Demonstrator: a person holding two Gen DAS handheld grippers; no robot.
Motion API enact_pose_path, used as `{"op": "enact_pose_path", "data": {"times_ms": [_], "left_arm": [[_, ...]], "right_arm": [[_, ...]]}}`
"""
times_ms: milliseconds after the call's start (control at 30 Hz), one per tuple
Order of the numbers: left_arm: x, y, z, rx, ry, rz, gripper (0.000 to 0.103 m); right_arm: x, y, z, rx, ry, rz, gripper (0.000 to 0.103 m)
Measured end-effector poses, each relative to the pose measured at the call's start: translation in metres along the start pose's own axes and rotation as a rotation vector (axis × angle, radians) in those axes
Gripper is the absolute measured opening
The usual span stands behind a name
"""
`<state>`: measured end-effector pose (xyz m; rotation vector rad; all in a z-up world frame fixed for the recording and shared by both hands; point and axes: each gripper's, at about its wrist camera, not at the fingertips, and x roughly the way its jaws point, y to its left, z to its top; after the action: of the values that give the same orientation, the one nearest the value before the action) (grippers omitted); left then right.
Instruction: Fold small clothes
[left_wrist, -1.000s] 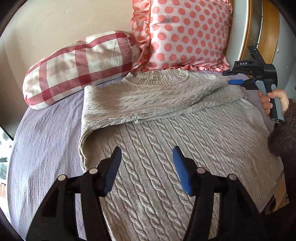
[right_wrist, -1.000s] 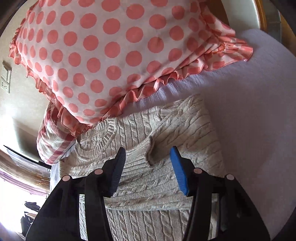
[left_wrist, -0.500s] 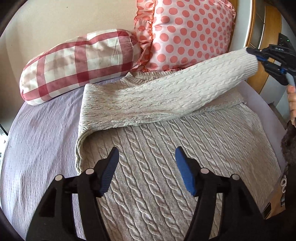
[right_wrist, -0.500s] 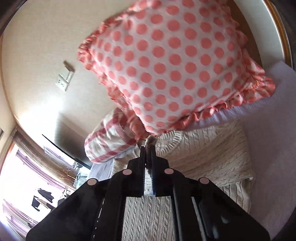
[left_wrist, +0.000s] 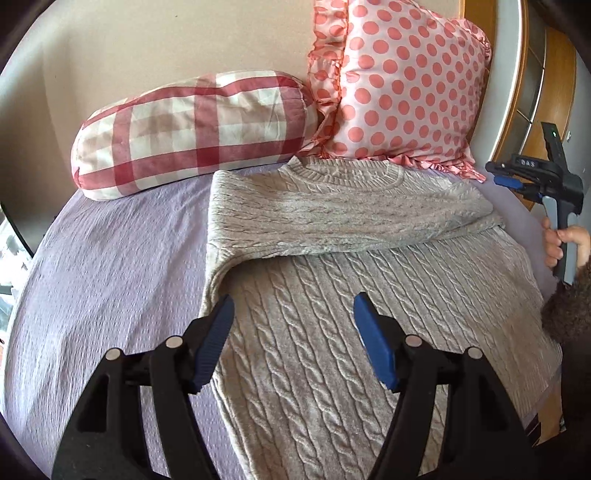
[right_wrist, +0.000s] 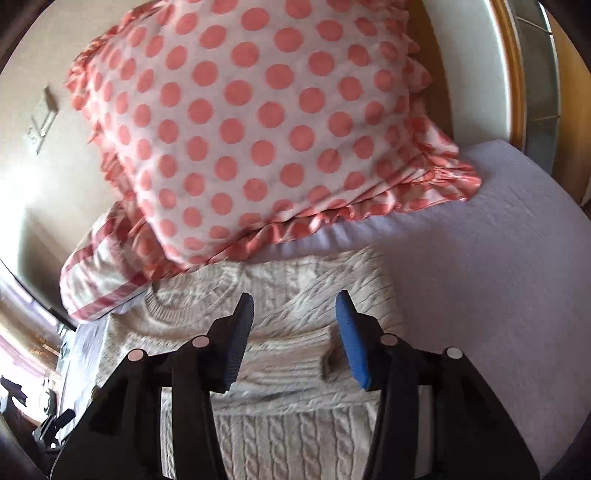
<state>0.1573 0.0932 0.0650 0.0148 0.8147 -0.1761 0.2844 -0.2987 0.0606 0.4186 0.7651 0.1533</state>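
Note:
A grey cable-knit sweater (left_wrist: 369, 295) lies flat on the lilac bed cover, its collar toward the pillows. One sleeve (left_wrist: 332, 225) is folded across the chest; its cuff (right_wrist: 325, 363) lies between my right gripper's fingers. My left gripper (left_wrist: 291, 339) is open and empty above the sweater's lower left body. My right gripper (right_wrist: 293, 332) is open and empty just above the sweater's right shoulder; it also shows at the right edge of the left wrist view (left_wrist: 517, 181), held by a hand.
A red-and-white checked pillow (left_wrist: 192, 129) and a pink polka-dot pillow (left_wrist: 402, 85) lean on the wall behind the collar. The lilac bed cover (left_wrist: 110, 277) stretches left of the sweater. A wooden frame (left_wrist: 517, 81) stands at the right.
Half a second ago my right gripper was shut on the sleeve cuff and held it up. Now it has opened and the sleeve lies flat across the chest. The left gripper barely moved.

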Motion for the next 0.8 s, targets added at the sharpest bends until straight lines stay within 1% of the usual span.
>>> {"op": "enact_pose_path", "data": {"times_ms": [67, 100, 167, 233, 267, 300, 333, 367, 400, 467, 500, 567, 633, 733, 767, 800], "left_arm": [[-0.002, 0.007, -0.003, -0.038, 0.008, -0.007, 0.067], [-0.002, 0.010, -0.006, -0.055, 0.014, -0.012, 0.067], [-0.004, 0.015, -0.011, -0.076, 0.026, -0.010, 0.067], [-0.004, 0.018, -0.014, -0.090, 0.036, -0.006, 0.068], [-0.004, 0.019, -0.016, -0.095, 0.040, -0.003, 0.068], [-0.004, 0.019, -0.017, -0.097, 0.042, -0.002, 0.068], [-0.004, 0.020, -0.018, -0.098, 0.044, -0.001, 0.069], [-0.004, 0.020, -0.018, -0.098, 0.043, 0.000, 0.069], [-0.004, 0.020, -0.018, -0.096, 0.042, 0.001, 0.070], [-0.002, 0.019, -0.016, -0.096, 0.041, 0.003, 0.070], [-0.001, 0.019, -0.016, -0.099, 0.041, 0.002, 0.070], [0.002, 0.018, -0.014, -0.105, 0.038, -0.005, 0.070], [0.004, 0.016, -0.013, -0.108, 0.037, -0.009, 0.070], [0.006, 0.015, -0.014, -0.102, 0.041, -0.013, 0.070], [0.005, 0.015, -0.015, -0.099, 0.040, -0.014, 0.070], [0.004, 0.015, -0.016, -0.096, 0.036, -0.013, 0.070]], "right_arm": [[0.004, 0.004, -0.007, -0.001, 0.048, -0.030, 0.048], [0.006, 0.000, -0.007, 0.020, 0.058, -0.035, 0.048], [0.020, -0.016, -0.006, 0.104, 0.095, -0.058, 0.048], [0.041, -0.033, -0.005, 0.194, 0.171, -0.014, 0.047], [0.048, -0.039, -0.006, 0.217, 0.201, -0.008, 0.044], [0.056, -0.041, -0.008, 0.215, 0.233, -0.017, 0.040], [0.061, -0.041, -0.011, 0.204, 0.246, -0.027, 0.026], [0.061, -0.040, -0.012, 0.191, 0.230, -0.031, 0.006], [0.058, -0.036, -0.011, 0.174, 0.215, -0.010, 0.006], [0.048, -0.032, -0.004, 0.158, 0.135, 0.022, 0.005], [0.043, -0.029, 0.002, 0.153, 0.098, 0.031, 0.005], [0.043, -0.024, 0.012, 0.144, 0.055, 0.038, 0.005], [0.057, -0.017, 0.016, 0.105, 0.059, -0.035, 0.005], [0.083, -0.012, 0.017, 0.031, 0.129, -0.120, 0.006], [0.083, -0.015, 0.016, 0.041, 0.143, -0.122, 0.011], [0.076, -0.020, 0.016, 0.070, 0.145, -0.091, 0.016]]}}
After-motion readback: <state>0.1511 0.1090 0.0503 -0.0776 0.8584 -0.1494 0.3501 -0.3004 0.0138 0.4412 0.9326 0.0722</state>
